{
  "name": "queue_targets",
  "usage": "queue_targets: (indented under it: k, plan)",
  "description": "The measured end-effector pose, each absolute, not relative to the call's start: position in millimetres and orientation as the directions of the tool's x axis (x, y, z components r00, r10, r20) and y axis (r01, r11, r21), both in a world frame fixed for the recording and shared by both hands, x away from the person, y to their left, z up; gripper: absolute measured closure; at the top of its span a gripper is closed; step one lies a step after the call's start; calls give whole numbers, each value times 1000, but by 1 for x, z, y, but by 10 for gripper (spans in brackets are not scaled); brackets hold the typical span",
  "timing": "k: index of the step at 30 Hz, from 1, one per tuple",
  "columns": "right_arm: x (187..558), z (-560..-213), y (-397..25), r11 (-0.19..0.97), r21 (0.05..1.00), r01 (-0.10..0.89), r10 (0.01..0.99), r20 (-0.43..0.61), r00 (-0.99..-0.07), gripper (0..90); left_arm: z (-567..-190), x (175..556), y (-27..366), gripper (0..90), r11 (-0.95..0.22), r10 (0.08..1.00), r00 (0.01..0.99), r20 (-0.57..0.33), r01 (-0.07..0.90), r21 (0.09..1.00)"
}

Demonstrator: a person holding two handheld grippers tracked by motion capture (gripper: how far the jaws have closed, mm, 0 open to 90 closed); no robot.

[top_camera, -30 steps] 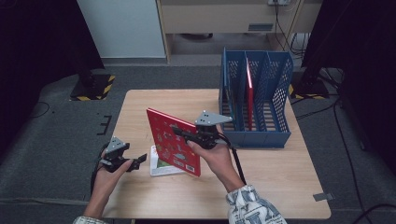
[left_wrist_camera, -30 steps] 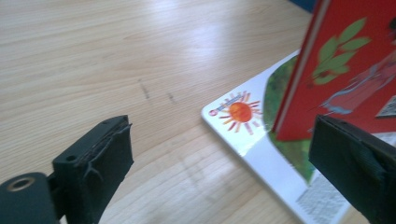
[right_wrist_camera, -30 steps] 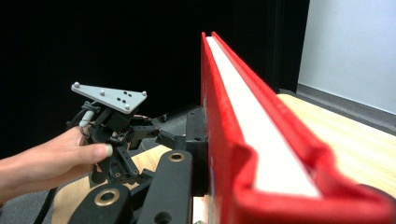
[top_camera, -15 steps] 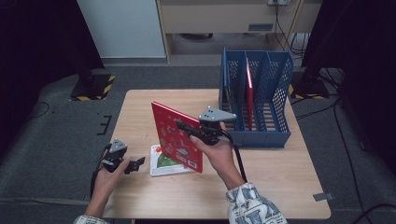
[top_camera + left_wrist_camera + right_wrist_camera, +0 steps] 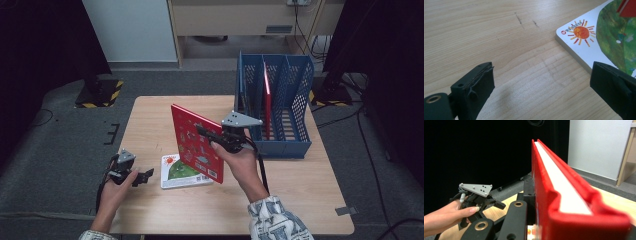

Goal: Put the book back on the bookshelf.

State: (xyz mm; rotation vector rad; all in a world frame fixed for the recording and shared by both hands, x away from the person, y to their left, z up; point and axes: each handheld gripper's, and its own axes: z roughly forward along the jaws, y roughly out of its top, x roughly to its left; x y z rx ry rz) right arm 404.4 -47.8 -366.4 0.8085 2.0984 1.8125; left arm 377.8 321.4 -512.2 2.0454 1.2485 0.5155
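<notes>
High view: the right gripper [image 5: 216,139] is clamped on the edge of a red book [image 5: 196,143], holding it upright above the wooden table [image 5: 300,200] and just left of the blue file rack [image 5: 280,100]. The front cover carries small pictures and what looks like a barcode at the lower corner; none of the print is readable at this size. A second red book [image 5: 267,102] stands in a middle compartment of the rack. A white book [image 5: 182,171] lies flat on the table under the raised one; in the left gripper view its cover [image 5: 604,37] shows an orange sun with a short line of red lettering curved along the corner, too small to read, beside a green painted shape. The left gripper [image 5: 140,176] rests low at the table's left, its jaws spread wide with nothing between them, the right jaw just beside the white book's edge. In the right gripper view the red book [image 5: 564,195] is seen edge-on, white pages between red covers, with the left gripper [image 5: 480,197] and its hand farther off. Compared with one second ago, the red book has been raised from a slanted pose to near vertical and has shifted toward the rack; the left gripper has drawn slightly back toward the person, and the white book has not moved.
</notes>
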Motion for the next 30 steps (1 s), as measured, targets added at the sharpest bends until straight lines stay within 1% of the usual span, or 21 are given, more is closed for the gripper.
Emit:
queue_targets:
  k: [30]
  plan:
    - [378,-363,-106,55,967,250,606,166,-778,797,-515,378,325,47,-317,898,441,5,638,702]
